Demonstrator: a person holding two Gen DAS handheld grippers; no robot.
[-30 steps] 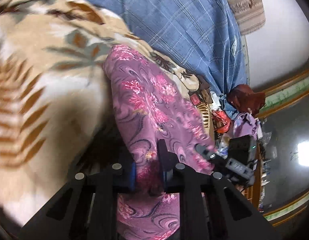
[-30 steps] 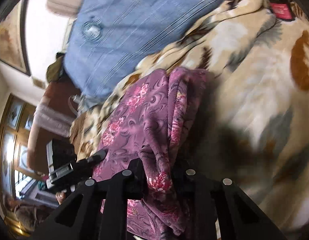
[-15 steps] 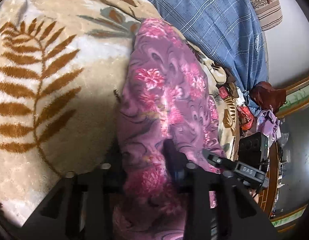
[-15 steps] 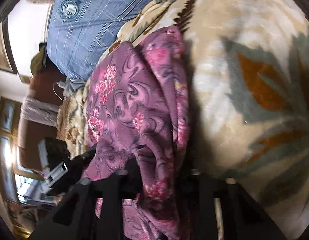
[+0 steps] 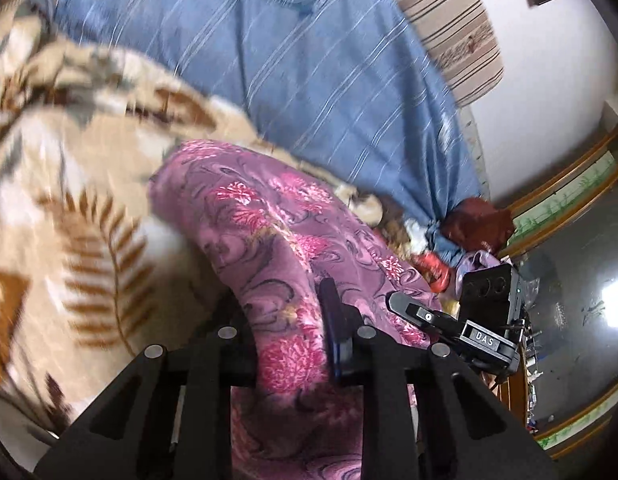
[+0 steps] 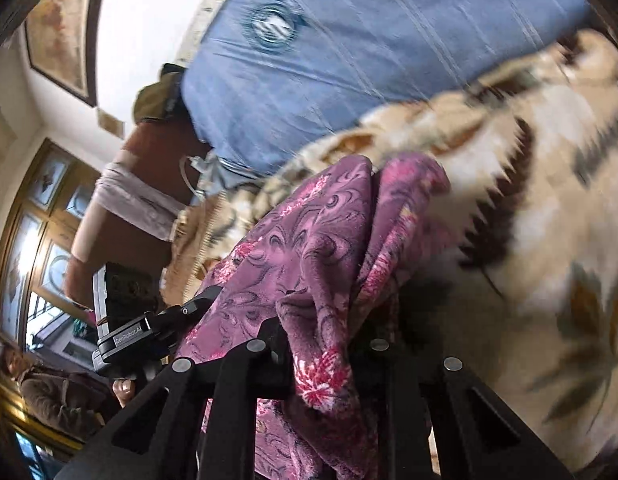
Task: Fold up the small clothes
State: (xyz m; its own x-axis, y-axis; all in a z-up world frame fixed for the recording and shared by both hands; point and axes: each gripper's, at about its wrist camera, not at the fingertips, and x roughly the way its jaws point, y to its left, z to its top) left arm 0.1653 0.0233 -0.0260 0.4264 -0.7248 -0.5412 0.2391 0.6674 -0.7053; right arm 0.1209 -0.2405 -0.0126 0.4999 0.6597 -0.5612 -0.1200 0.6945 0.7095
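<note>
A purple garment with pink flowers (image 5: 277,216) hangs lifted over a beige leaf-print blanket (image 5: 69,200). My left gripper (image 5: 289,320) pinches one bunched edge of it, jaws closing on the cloth between the pads. In the right wrist view the same garment (image 6: 317,240) drapes in folds, and my right gripper (image 6: 321,344) grips its other edge, jaws also closing on the fabric. Each view shows the other gripper beside the cloth: the right one's fingers (image 5: 409,310) and the left one's fingers (image 6: 197,304).
A blue checked cover (image 5: 309,60) lies behind the blanket (image 6: 529,200). Dark red and mixed clothes (image 5: 473,224) are heaped at the bed's far end. A person (image 6: 49,392) sits low at the left by a wooden glazed cabinet (image 6: 29,240).
Both grippers have risen and pulled back with the garment, which now hangs higher off the blanket. More of the blue cover and the room shows than half a second ago.
</note>
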